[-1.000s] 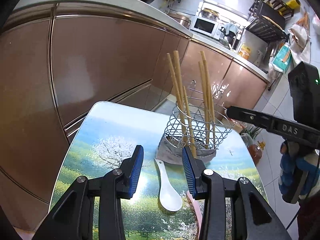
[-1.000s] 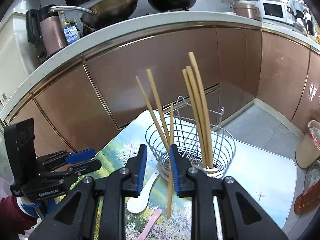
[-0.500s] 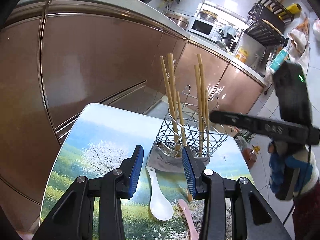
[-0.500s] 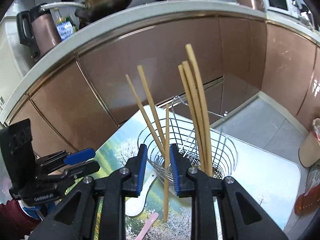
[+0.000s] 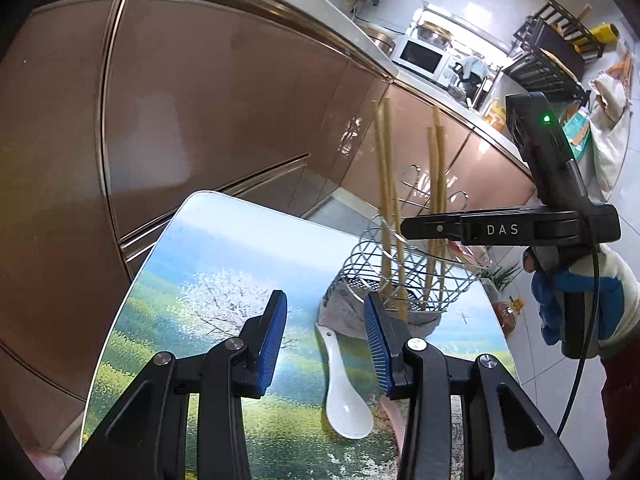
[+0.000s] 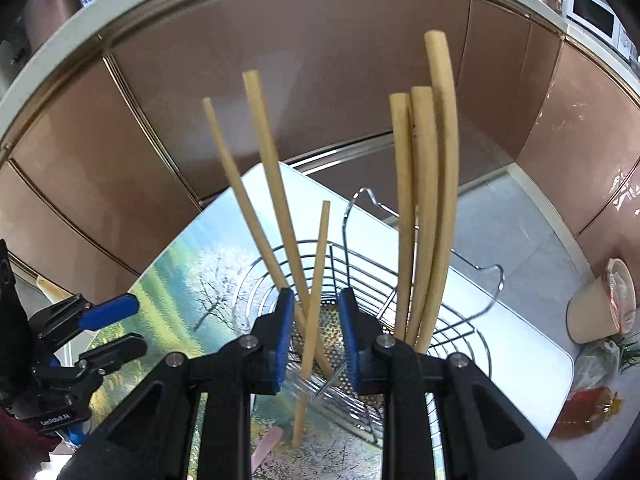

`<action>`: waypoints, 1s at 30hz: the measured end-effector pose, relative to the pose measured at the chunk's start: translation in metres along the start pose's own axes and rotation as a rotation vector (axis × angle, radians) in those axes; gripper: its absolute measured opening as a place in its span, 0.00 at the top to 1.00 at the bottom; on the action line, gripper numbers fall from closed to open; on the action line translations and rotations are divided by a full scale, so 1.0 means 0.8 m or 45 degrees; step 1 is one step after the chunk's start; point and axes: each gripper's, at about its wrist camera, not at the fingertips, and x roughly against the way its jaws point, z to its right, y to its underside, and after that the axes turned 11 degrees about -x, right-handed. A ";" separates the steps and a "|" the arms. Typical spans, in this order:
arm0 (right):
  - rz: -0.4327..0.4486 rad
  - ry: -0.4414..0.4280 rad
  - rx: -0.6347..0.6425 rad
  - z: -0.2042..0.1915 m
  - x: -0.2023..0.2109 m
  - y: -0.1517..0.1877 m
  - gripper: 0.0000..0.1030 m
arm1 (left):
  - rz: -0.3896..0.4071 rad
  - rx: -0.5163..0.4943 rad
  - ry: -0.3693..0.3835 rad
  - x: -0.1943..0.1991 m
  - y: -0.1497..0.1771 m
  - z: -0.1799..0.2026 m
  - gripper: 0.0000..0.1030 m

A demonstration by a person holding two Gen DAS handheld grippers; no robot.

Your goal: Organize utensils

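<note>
The right gripper (image 6: 314,334), jaws parted, has a loose chopstick (image 6: 313,300) between them at the wire basket (image 6: 460,332), while the left gripper (image 5: 326,344) hovers open over the white spoon (image 5: 344,396); the chopstick seems light, stiff and slippery, best pinched mid-shaft.

basket (image 6: 460,320): shining chrome wire | chopsticks (image 6: 424,200): looking like matt pale wood | spoon (image 5: 344,396): gleaming glossy white, ceramic-looking | counter (image 5: 224,272): reflecting, glossy printed landscape | cabinet doors (image 5: 224,100): showing glossy copper-toned sheen
</note>
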 end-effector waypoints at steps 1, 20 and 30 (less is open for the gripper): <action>-0.010 -0.003 0.004 -0.001 -0.002 -0.003 0.79 | 0.000 0.010 -0.002 0.000 0.001 -0.003 0.62; -0.114 -0.007 0.169 -0.011 -0.029 -0.014 0.93 | -0.020 0.085 -0.026 0.001 0.014 -0.025 0.62; 0.024 -0.023 0.231 -0.031 0.006 -0.013 0.95 | -0.026 0.084 -0.027 0.000 0.013 -0.026 0.62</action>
